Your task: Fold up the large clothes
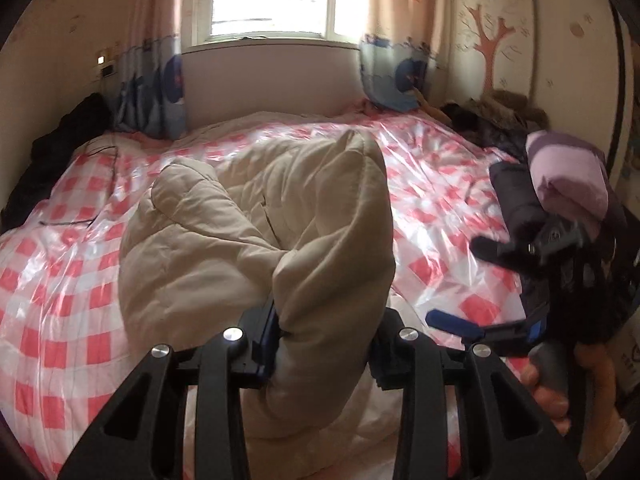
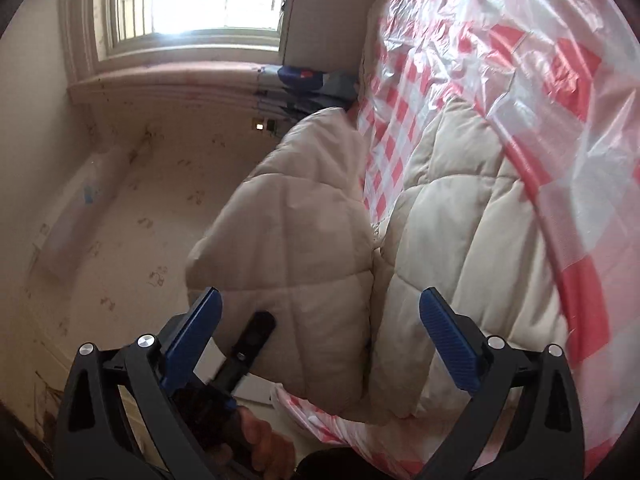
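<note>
A cream quilted padded garment (image 1: 256, 216) lies bunched on the bed. My left gripper (image 1: 324, 344) is shut on a thick fold of it and holds that fold lifted; the fold hides the fingertips. In the right wrist view the same garment (image 2: 304, 240) hangs and lies in two puffy folds. My right gripper (image 2: 320, 332) is open and empty, its blue pads (image 2: 448, 344) on either side of the cloth without touching it. The right gripper also shows at the right of the left wrist view (image 1: 472, 280), open.
The bed is covered by a pink-and-white checked sheet under clear plastic (image 1: 64, 280). A stack of folded dark and lilac clothes (image 1: 560, 184) sits at the bed's right edge. Dark clothes (image 1: 52, 152) lie at the far left. A window (image 1: 272, 0) with curtains stands behind.
</note>
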`<state>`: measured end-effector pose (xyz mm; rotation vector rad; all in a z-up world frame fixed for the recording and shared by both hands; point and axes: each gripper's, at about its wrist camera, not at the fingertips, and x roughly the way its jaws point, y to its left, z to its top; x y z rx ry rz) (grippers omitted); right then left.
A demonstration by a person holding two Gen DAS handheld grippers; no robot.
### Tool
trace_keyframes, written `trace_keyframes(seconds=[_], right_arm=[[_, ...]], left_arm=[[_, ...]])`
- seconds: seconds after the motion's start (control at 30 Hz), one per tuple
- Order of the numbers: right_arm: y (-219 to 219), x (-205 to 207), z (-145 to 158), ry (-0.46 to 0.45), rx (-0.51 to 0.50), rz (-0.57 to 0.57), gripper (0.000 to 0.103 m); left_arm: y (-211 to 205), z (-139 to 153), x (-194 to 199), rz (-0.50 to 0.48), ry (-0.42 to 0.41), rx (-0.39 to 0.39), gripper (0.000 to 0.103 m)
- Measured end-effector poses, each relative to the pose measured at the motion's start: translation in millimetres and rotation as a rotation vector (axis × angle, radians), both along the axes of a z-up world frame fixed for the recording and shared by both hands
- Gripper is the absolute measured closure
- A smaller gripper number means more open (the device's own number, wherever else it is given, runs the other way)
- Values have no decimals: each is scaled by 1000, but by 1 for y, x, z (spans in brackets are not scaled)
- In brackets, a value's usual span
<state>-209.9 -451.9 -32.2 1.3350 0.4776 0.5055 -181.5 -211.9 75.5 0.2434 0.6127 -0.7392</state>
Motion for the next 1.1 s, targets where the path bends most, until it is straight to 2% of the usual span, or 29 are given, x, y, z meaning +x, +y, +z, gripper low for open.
trace_keyframes(seconds=[0.1, 0.2, 0.27, 0.33, 0.4, 0.47, 0.53, 0.57, 0.6, 0.67, 0.7, 0.73, 0.8, 0.83, 0.9, 0.97, 1.0, 1.03, 1.1], right_arm=[[-34, -8, 0, 29, -26, -53, 7], [-47, -3, 22, 69, -170, -57, 7], [-42, 13, 46, 102, -328, -12, 7], [-24, 38, 72, 127, -510, 69, 7], [4, 68, 90, 148, -690, 193, 7], [40, 94, 88, 222, -920, 327, 7], [67, 107, 66, 330, -1137, 387, 9], [73, 106, 55, 350, -1202, 390, 9], [74, 101, 46, 352, -1222, 373, 9], [69, 89, 28, 356, -1221, 345, 9], [65, 84, 19, 357, -1202, 342, 8], [59, 73, 12, 362, -1181, 342, 8], [52, 66, 6, 375, -1154, 346, 8], [51, 63, 7, 382, -1158, 348, 8], [53, 63, 16, 405, -1191, 362, 8], [55, 57, 44, 398, -1275, 295, 8], [54, 56, 60, 364, -1280, 241, 8], [52, 59, 71, 319, -1237, 205, 8], [50, 66, 80, 239, -1090, 206, 8]], left_arm=[[-40, -37, -10, -100, 17, 102, 67], [-58, -61, -29, -139, -62, 202, 61], [-54, -64, -38, -163, -76, 197, 47], [-50, -65, -47, -187, -99, 210, 39], [-46, -65, -59, -210, -127, 243, 36], [-42, -60, -73, -242, -134, 266, 36], [-25, -48, -87, -289, -104, 253, 36], [-12, -39, -92, -306, -77, 228, 36], [8, -27, -93, -315, -29, 177, 36], [48, -2, -77, -255, 24, 62, 33], [66, 9, -60, -185, 35, 17, 30], [77, 17, -39, -92, 41, -21, 24], [92, 15, 11, 68, 113, -82, 22], [86, 3, 34, 94, 184, -67, 22], [61, -44, 64, 68, 342, 42, 26], [45, -60, 59, 81, 264, 150, 25], [45, -58, 56, 74, 258, 147, 26], [47, -53, 56, 56, 269, 135, 26], [64, -37, 53, 35, 283, 76, 26]])
